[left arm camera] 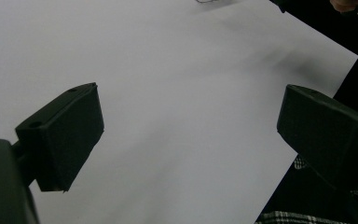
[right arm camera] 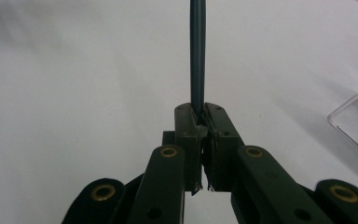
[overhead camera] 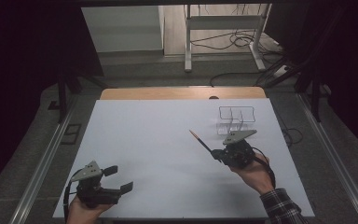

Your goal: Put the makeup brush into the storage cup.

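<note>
My right gripper (overhead camera: 217, 154) is on the right half of the white table top (overhead camera: 154, 135), shut on a thin dark brush (overhead camera: 201, 140). The brush has an orange tip and points up and left, away from the hand. In the right gripper view both jaws press on the dark shaft of the brush (right arm camera: 197, 56), which runs straight up from my right gripper (right arm camera: 204, 116). My left gripper (overhead camera: 120, 179) rests at the near left corner, open. In the left gripper view nothing lies between the wide-apart pads of my left gripper (left arm camera: 191, 130).
A clear plastic organiser (overhead camera: 235, 119) with a few compartments stands just behind the right hand; its corner (right arm camera: 356, 122) shows in the right gripper view. Beyond the table are a wooden edge (overhead camera: 182, 93), a metal stand (overhead camera: 223, 23) and floor cables.
</note>
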Motion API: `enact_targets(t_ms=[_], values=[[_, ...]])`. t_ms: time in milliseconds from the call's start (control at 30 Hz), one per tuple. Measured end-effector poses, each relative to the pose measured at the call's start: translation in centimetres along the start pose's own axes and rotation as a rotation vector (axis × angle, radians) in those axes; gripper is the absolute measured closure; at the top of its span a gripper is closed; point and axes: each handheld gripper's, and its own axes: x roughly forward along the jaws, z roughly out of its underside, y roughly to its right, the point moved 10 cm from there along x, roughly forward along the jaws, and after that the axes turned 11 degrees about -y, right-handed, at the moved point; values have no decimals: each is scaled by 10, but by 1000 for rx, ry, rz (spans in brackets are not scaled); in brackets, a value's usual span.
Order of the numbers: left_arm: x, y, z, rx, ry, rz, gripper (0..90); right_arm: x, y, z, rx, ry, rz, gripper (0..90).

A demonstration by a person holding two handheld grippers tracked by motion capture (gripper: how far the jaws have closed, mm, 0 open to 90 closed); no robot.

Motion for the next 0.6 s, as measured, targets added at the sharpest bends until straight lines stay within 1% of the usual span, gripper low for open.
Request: enact_targets(t_ms=[133, 300, 333, 367, 500, 600], values=[[0, 4, -4, 8, 16, 11, 102, -5, -3, 3, 9, 14, 1, 849], [3, 10, -12, -2, 48, 52, 132, -11, -7, 6, 23, 41, 1, 849], [3, 10, -12, -2, 48, 52, 138, -13, -7, 6, 21, 46, 2, 849], [5, 13, -16, 0, 50, 67, 145, -14, -9, 7, 28, 51, 0, 849], [12, 20, -23, 8, 54, 95, 174, -18, -13, 9, 36, 68, -6, 849], [18, 26, -30, 22, 58, 114, 206, -20, -17, 11, 39, 76, -7, 849]])
